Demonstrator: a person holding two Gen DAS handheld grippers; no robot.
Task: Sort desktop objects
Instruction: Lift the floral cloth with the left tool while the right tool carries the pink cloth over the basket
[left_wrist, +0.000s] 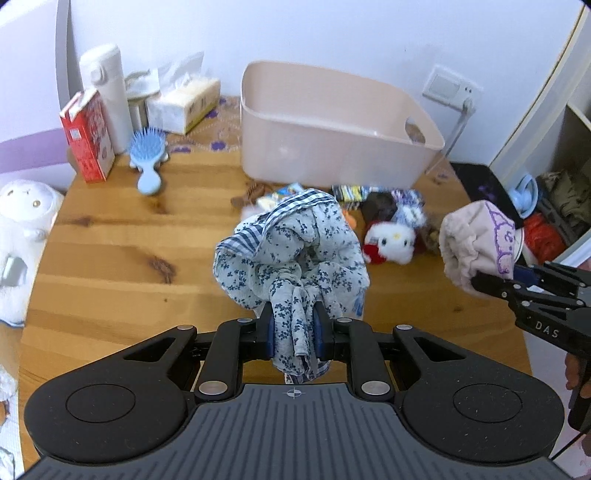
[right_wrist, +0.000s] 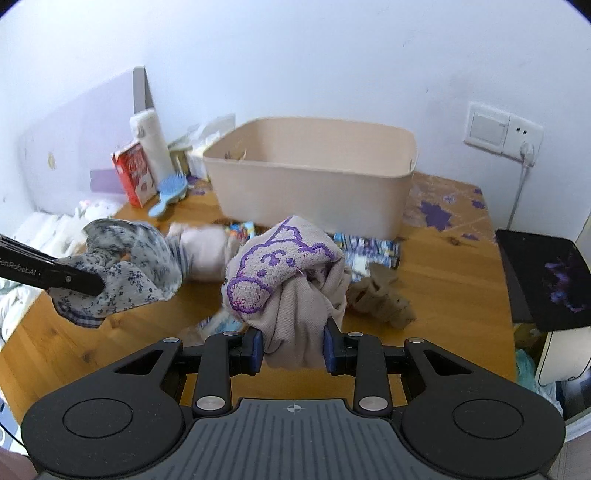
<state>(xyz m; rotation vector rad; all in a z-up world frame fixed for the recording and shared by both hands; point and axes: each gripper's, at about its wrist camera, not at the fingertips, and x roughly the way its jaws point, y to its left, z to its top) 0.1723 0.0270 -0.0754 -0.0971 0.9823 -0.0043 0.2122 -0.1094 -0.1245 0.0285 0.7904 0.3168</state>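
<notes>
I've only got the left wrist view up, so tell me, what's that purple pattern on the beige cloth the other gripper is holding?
Observer: On the beige cloth, the stitching outlines a cartoon bear, and the right gripper is shut on the cloth's lower folds.
Operator: What's on the table behind the bin, on its right?
Observer: A brownish mat with purple flowers lies beside the beige bin, toward the wall.
Operator: Anything underneath that cloth?
Observer: A crumpled brown cloth lies on the wooden table just right of it.

Left hand-held gripper (left_wrist: 294, 334) and right hand-held gripper (right_wrist: 294, 349) both point down toward twelve o'clock, jaws clamped on cloth.
</notes>
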